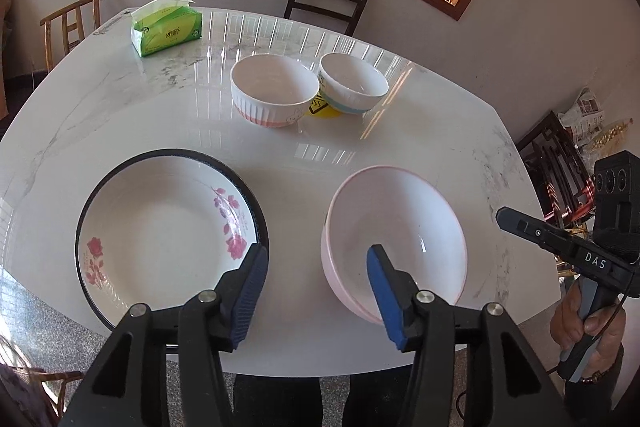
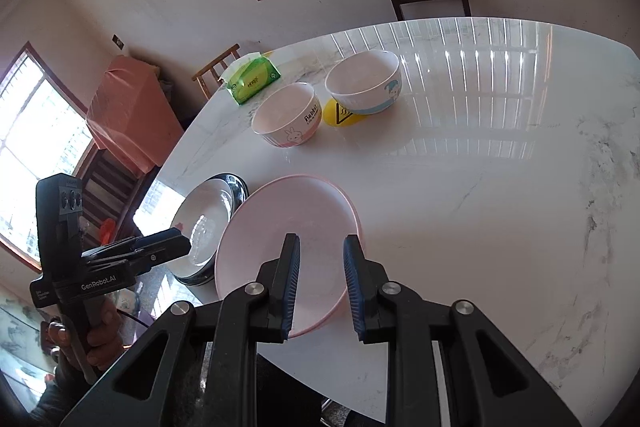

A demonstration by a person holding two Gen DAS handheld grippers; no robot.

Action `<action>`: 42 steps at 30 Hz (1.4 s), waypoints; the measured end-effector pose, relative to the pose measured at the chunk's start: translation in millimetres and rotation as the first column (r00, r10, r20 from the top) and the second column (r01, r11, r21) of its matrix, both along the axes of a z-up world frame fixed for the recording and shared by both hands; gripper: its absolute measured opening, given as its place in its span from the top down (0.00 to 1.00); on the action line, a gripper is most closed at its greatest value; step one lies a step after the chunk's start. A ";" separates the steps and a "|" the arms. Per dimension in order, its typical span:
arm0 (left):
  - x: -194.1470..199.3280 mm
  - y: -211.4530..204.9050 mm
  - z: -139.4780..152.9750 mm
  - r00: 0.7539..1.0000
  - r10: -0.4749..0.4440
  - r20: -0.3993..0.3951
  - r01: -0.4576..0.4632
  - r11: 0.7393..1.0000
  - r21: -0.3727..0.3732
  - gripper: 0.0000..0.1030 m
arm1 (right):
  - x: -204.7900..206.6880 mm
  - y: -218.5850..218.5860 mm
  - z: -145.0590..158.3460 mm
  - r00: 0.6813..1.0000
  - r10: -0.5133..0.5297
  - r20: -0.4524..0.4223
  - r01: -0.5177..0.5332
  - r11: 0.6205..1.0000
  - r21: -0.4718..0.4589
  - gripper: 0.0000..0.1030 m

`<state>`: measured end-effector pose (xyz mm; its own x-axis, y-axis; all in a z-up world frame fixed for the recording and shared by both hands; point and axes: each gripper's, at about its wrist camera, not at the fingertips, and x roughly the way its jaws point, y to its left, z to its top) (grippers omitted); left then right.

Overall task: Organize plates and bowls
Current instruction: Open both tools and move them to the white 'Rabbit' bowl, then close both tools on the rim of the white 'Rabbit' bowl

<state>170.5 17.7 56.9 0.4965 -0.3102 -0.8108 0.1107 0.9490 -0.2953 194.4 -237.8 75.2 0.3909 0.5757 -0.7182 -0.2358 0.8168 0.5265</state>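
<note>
The left gripper (image 1: 314, 291) hung with jaws apart and empty above the table's (image 1: 168, 115) near edge; the flowered plate (image 1: 172, 235) lay at its ten o'clock, the pink plate (image 1: 394, 241) at its one o'clock. The right gripper (image 2: 320, 287), jaws a narrow gap apart and holding nothing, hovered over the pink plate's near rim and seemed the nearer hand for it; the two bowls, rabbit bowl (image 1: 272, 91) and blue-banded bowl (image 1: 354, 83), stood well apart at twelve.

Beyond the jaws stand two small bowls (image 1: 273, 90) (image 1: 353, 82). Just under them sit two wide dishes: one flowered plate (image 1: 168, 235) and one pink bowl (image 1: 394, 239). One tissue pack (image 1: 167, 26) lies farthest off.
</note>
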 end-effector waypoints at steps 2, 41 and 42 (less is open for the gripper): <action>5.0 7.2 5.5 1.000 0.012 0.000 -0.012 1.000 0.000 0.40 | 2.5 5.8 2.1 1.000 0.010 -0.005 -0.010 1.000 0.011 0.76; 201.3 57.9 -30.8 0.995 0.085 -0.053 -0.080 0.993 0.093 0.39 | 199.0 120.5 -66.7 0.945 -0.082 -0.318 0.074 0.997 -0.035 0.66; 205.5 58.0 -34.7 0.994 0.089 -0.062 -0.083 0.992 0.094 0.39 | 201.0 121.7 -68.8 0.944 -0.079 -0.321 0.072 0.997 -0.033 0.67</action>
<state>376.0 75.7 22.2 0.4628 -0.1914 -0.8656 0.0103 0.9775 -0.2107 395.4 -116.2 6.4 0.1791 0.5376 -0.8239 0.0060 0.8369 0.5474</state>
